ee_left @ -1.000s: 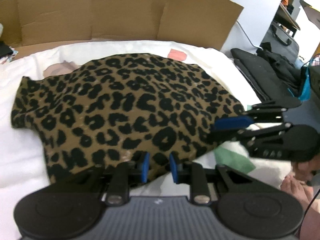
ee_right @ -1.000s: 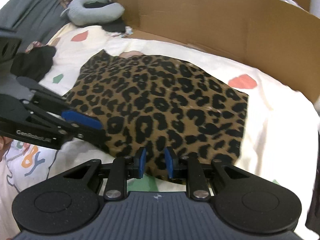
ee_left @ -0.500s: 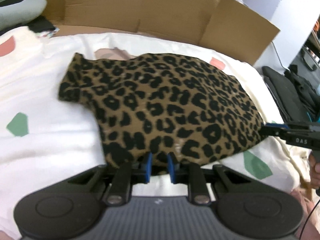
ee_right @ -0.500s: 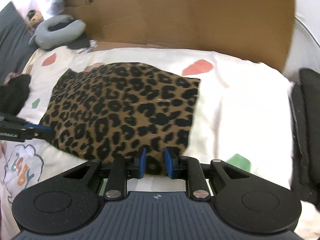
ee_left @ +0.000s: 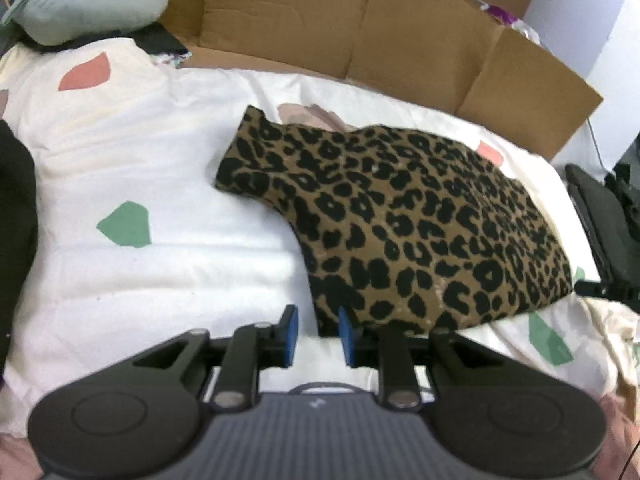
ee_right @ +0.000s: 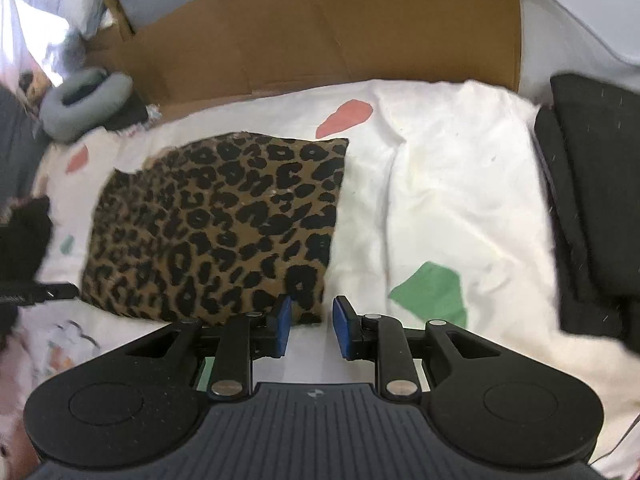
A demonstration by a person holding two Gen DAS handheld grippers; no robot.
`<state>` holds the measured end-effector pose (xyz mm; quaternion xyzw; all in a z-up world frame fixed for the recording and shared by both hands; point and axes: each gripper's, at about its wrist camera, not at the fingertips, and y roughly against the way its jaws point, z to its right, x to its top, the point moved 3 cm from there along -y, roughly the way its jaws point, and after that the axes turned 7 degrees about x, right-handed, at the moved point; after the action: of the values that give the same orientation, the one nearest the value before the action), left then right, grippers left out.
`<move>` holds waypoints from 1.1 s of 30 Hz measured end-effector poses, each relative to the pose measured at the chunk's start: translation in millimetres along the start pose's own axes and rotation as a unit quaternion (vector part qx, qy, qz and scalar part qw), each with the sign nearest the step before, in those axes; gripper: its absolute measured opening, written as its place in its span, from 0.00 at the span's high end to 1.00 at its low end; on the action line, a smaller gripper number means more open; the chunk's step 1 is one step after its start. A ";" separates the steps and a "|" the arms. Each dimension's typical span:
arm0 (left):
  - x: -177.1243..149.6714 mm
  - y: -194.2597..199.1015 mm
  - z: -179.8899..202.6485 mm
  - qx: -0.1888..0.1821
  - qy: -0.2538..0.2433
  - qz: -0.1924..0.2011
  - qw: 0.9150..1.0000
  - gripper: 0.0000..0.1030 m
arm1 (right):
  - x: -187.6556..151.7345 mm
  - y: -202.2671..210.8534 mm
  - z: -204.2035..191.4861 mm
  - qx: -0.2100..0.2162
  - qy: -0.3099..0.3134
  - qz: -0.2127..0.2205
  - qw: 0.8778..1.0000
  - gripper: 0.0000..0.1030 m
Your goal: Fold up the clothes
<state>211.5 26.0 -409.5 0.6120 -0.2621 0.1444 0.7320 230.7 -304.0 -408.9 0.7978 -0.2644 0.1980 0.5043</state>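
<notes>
- I see the leopard top (ee_left: 404, 224) lying folded on the white blanket (ee_left: 160, 240), in front of the cardboard wall (ee_left: 360, 28).
- My left gripper (ee_left: 316, 334) is at the near left corner of the leopard top. Its blue pads (ee_left: 291, 334) sit a little apart with nothing between them. The right pad just touches the cloth edge.
- Half a second ago those pads were closer together, with the cloth edge between them. Now they have let go and the gap is wider.
- My right gripper (ee_right: 310, 330) is at the near right corner of the leopard top. Its blue pads (ee_right: 283, 330) are apart too, with only blanket showing in the gap. The left pad is right beside the cloth corner.
- Half a second ago this gripper was pinching the hem as well. Now it is loose and has slid to the right of the corner.
- The leopard top looks like a flatter, squarer pile now, with a straight right edge in the right wrist view.
- In the left wrist view, a narrow bit of the leopard top sticks out at the far left, toward the grey neck pillow (ee_left: 88, 4).
- A green patch (ee_right: 430, 294) on the blanket lies to the right of the leopard top, and a pink patch (ee_right: 346, 118) lies behind it.
- Black cloth (ee_right: 592, 208) lies far to the right of the leopard top.
</notes>
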 end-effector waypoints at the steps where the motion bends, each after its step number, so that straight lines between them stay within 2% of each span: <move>1: 0.4 1.4 -0.3 -0.003 0.003 0.003 1.000 0.75 | -0.3 -0.5 0.5 0.012 -0.011 -0.002 1.000 0.71; 3: 1.5 1.7 0.7 -0.010 0.006 0.005 1.000 0.73 | -1.2 -2.3 1.7 0.035 -0.035 -0.008 0.999 0.71; 5: 2.6 2.1 1.8 -0.016 0.009 0.007 1.000 0.67 | -3.6 -6.5 3.3 0.057 -0.064 -0.016 0.996 0.71; 9: 2.6 -0.7 3.9 -0.025 0.012 0.006 1.000 0.64 | -8.2 -13.8 6.9 0.093 -0.119 -0.028 0.988 0.71; 15: 0.9 -11.6 5.0 -0.035 0.020 -0.006 0.999 0.64 | -10.5 -22.9 15.6 0.104 -0.168 -0.029 0.980 0.62; 19: -1.9 -19.6 5.6 -0.037 0.022 -0.016 0.999 0.63 | -13.5 -26.3 27.3 0.108 -0.208 -0.024 0.972 0.62; 23: -4.9 -25.0 3.5 -0.042 0.033 -0.024 0.998 0.62 | -17.6 -31.7 40.5 0.124 -0.261 -0.017 0.957 0.62; 27: -5.6 -26.2 1.4 -0.047 0.045 -0.024 0.998 0.62 | -20.1 -37.7 53.7 0.154 -0.320 -0.003 0.935 0.62; 29: -6.0 -26.8 0.5 -0.050 0.051 -0.024 0.997 0.62 | -20.4 -38.4 55.2 0.165 -0.331 0.002 0.929 0.63; 32: -6.7 -26.7 0.6 -0.054 0.058 -0.023 0.997 0.62 | -18.4 -36.9 54.7 0.174 -0.331 0.008 0.927 0.78; 33: -7.1 -26.7 0.6 -0.056 0.059 -0.023 0.996 0.62 | -17.5 -35.7 54.8 0.177 -0.331 0.011 0.927 0.80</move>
<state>219.7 20.7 -435.3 0.5662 -0.2115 0.1483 0.7828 241.9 -337.4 -466.7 0.8913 -0.3861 -0.0280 0.2361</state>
